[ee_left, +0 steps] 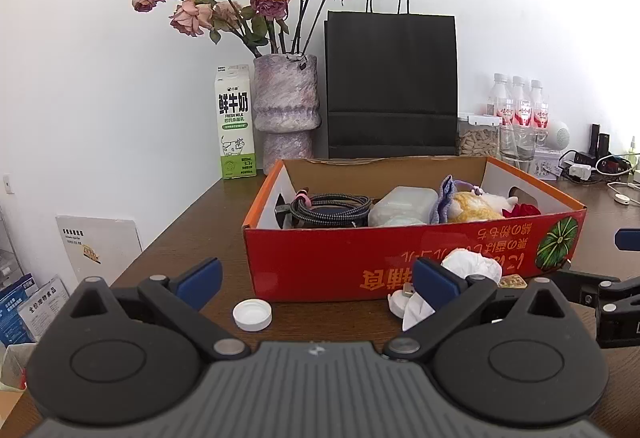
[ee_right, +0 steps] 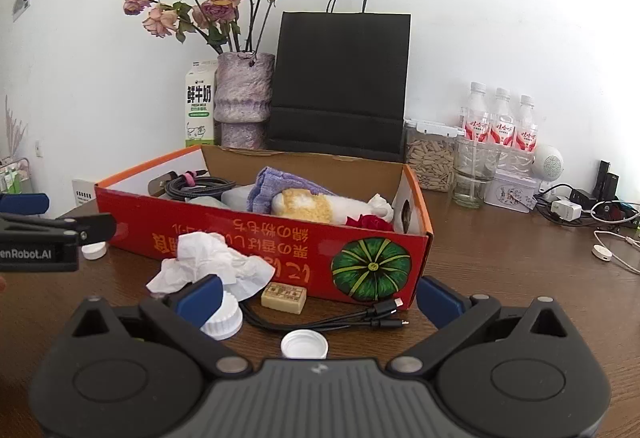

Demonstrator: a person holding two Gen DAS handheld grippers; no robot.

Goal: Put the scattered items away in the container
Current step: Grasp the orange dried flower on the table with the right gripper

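Both the left gripper (ee_left: 316, 284) and the right gripper (ee_right: 320, 298) stand with fingers apart, holding nothing. The tissue (ee_right: 212, 262) lies before the box (ee_right: 280, 238); better to pinch its raised middle.

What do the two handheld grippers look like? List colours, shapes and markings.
Both match: the left gripper and right gripper have a grey ribbed body, black rounded housings with triangular cut-outs, silver pivot pins and blue pads on the jaws. In the right wrist view, the left one's side carries white lettering ending "enRobot.AI".
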